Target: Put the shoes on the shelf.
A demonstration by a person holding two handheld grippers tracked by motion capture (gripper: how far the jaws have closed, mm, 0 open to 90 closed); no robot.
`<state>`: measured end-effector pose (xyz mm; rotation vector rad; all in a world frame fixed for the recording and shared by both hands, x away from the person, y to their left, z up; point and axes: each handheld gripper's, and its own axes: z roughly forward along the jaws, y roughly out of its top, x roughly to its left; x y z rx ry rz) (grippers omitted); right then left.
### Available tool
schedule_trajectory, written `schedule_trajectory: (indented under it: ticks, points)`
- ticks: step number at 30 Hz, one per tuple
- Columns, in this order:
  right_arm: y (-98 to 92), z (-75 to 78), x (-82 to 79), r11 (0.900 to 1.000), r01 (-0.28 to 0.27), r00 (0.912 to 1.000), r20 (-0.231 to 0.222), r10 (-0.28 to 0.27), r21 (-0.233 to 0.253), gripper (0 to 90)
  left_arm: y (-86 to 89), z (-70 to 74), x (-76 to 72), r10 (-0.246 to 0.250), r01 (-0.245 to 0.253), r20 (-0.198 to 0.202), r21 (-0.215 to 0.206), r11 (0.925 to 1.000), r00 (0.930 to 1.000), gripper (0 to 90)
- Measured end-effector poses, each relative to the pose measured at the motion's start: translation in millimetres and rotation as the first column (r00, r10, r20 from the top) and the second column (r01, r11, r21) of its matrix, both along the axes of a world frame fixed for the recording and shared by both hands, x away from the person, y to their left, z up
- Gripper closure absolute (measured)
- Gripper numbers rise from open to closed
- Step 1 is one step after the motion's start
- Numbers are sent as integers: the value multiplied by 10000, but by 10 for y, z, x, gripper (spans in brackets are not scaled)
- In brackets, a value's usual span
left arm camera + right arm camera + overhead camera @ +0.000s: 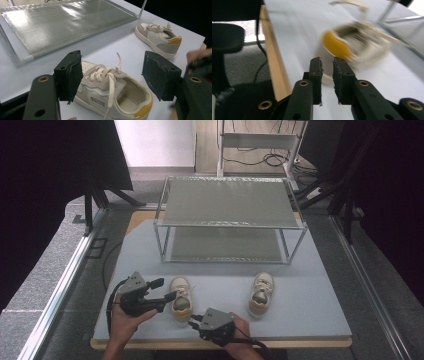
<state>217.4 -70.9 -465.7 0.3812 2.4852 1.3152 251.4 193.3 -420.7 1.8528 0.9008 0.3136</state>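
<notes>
Two small beige sneakers with yellow heel tabs stand on the pale blue table. My left gripper is open at the left side of the left sneaker. In the left gripper view its jaws stand wide apart on either side of that sneaker, not touching it. The right sneaker stands apart. My right gripper is near the front edge, just behind the left sneaker's heel. Its jaws are almost together with nothing between them, pointing at the blurred yellow heel.
A two-tier metal-framed rack stands at the back of the table, its lower shelf just beyond the sneakers. The table's wooden front edge runs close to my right gripper. Cables and black frame legs lie on the floor around.
</notes>
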Motion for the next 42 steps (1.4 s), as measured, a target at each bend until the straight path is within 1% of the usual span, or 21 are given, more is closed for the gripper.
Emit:
schedule_trajectory:
  ticks: [2,4,8,10,13,17,21,23,25,26,27,28,29,30,33,34,36,37,39,40,42]
  points:
    - [-153,32,29,9997,243,9997,-34,-243,67,734,-15,3,-5,-55,55,-2,22,10000,10000,322]
    - [-353,69,78,9986,504,9986,-148,-501,165,706,-35,9,-12,-134,134,-10,36,9999,9999,324]
    - [-634,128,151,9935,1123,9936,-107,-1121,192,642,-72,11,-16,-478,479,-152,70,9988,9987,343]
    - [-722,152,180,9904,1362,9907,-86,-1360,249,617,-85,10,-18,-556,558,-210,108,9984,9982,347]
    - [-853,198,245,9870,1602,9871,-30,-1602,119,585,-89,15,-21,-617,620,-190,157,9980,9979,346]
    - [-1022,235,331,9827,1852,9826,-104,-1853,-57,549,-113,47,-16,-747,751,-133,325,9966,9971,345]
    - [-1232,252,419,9765,2151,9760,-317,-2153,-103,546,-180,89,12,-1028,1032,-108,551,9931,9946,345]
    - [-1333,272,463,9723,2324,9718,-354,-2331,-243,546,-220,104,20,-1269,1274,-111,701,9894,9918,345]
    - [-1423,304,500,9690,2428,9688,-398,-2446,-452,546,-254,103,20,-1514,1523,-158,946,9838,9883,345]
    - [-1452,315,513,9681,2447,9681,-411,-2470,-543,543,-270,93,22,-1694,1710,-241,1025,9799,9853,345]
    - [-1493,330,535,9667,2443,9677,-447,-2481,-758,537,-276,87,22,-1794,1815,-288,1069,9776,9833,345]
    - [-1514,337,548,9647,2473,9667,-451,-2520,-902,534,-282,81,21,-1977,2008,-388,1137,9730,9795,346]
    - [-1551,348,577,9617,2499,9655,-463,-2563,-1126,531,-281,81,21,-2072,2113,-460,1189,9702,9772,348]
    - [-1573,353,597,9609,2473,9654,-530,-2553,-1246,522,-280,81,22,-2133,2181,-515,1227,9682,9756,348]
    - [-1611,367,639,9640,2361,9657,-811,-2468,-1223,514,-276,85,26,-2367,2442,-706,1299,9610,9690,349]
    - [-1614,372,645,9647,2312,9665,-842,-2426,-1258,512,-276,87,27,-2498,2590,-809,1370,9561,9649,350]
    - [-1605,379,650,9651,2240,9684,-804,-2360,-1355,511,-281,84,26,-2645,2765,-954,1504,9492,9597,350]
    - [-1602,382,652,9655,2206,9693,-792,-2328,-1385,510,-285,80,29,-2688,2820,-1010,1534,9471,9579,351]
    - [-1599,388,658,9664,2151,9701,-834,-2280,-1407,509,-295,67,41,-2827,3009,-1222,1723,9380,9514,352]
    - [-1599,394,663,9665,2107,9707,-851,-2245,-1462,508,-302,58,47,-2860,3069,-1316,1848,9336,9492,352]
    - [-1598,406,667,9661,2072,9710,-879,-2223,-1543,508,-316,41,46,-2840,3090,-1414,2089,9278,9483,353]
